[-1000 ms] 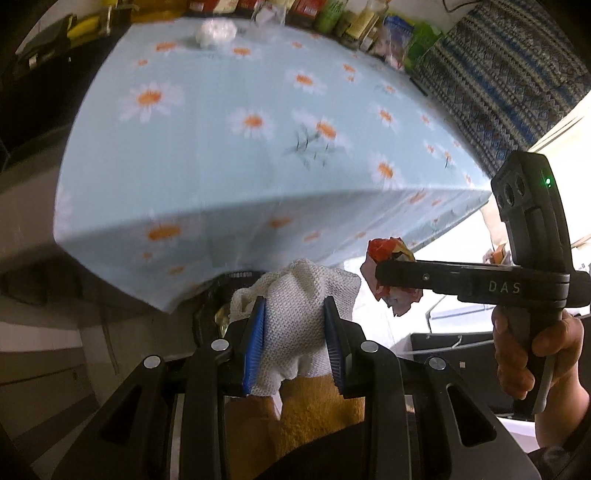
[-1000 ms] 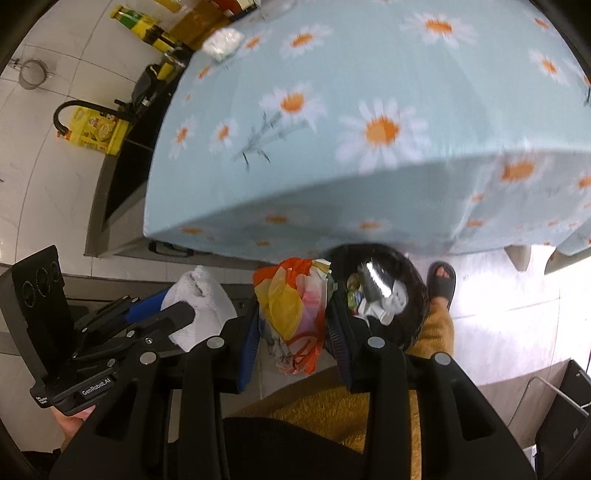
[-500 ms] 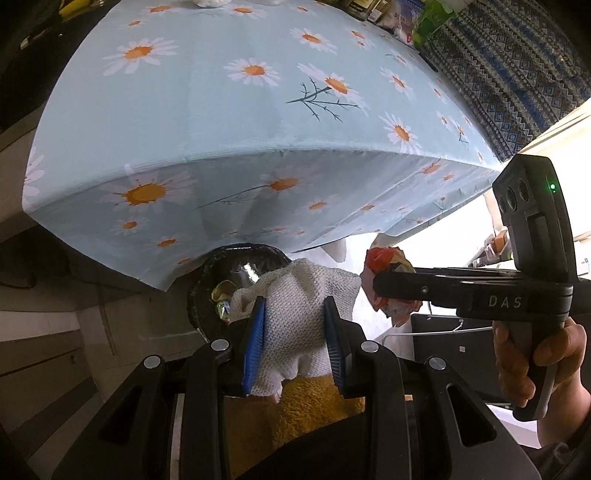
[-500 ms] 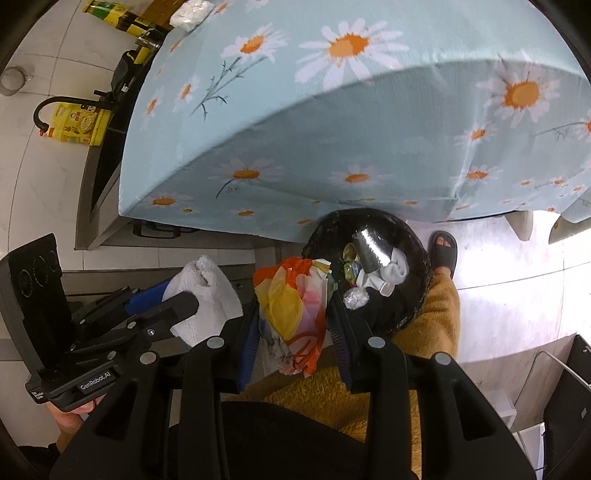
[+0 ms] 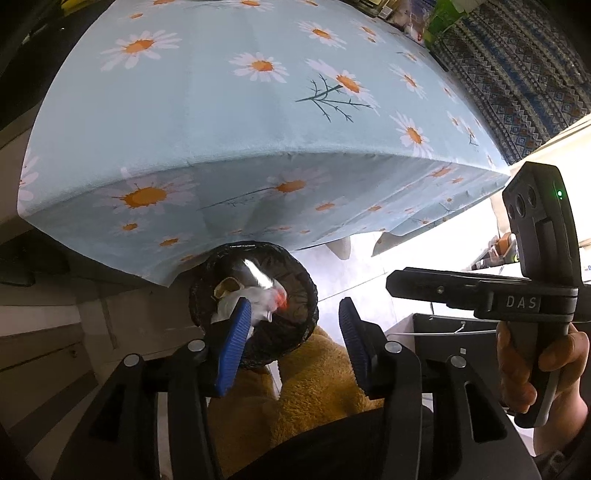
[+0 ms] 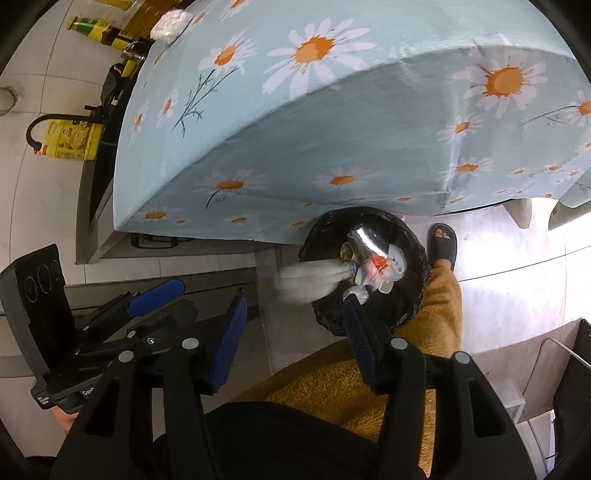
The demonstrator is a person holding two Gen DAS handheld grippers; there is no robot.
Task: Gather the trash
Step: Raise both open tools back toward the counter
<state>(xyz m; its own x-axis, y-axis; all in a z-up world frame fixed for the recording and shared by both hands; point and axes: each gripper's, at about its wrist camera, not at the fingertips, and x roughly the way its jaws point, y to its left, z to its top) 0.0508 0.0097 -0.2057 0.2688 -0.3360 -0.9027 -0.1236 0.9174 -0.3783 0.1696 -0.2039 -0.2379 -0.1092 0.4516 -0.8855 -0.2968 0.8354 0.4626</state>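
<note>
Trash that a second ago sat pinched in both grippers is out of them: the left gripper point(image 5: 293, 321) and right gripper point(image 6: 291, 317) have jaws opening with nothing between them. A white cloth wad point(image 6: 310, 280), blurred, is at the rim of the black bin point(image 6: 413, 236) beneath the daisy tablecloth point(image 5: 221, 122). Inside the bin lie the orange-and-white wrapper point(image 6: 380, 266), silver foil and crumpled white scraps.

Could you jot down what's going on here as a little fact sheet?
Left gripper: jaws opening, nothing between them
Right gripper: jaws opening, nothing between them
Bin: black, on the floor under the table edge, trash inside
White tissue: blurred, at the bin's rim
Table: blue daisy cloth
Wad: white, on the table's far end
</note>
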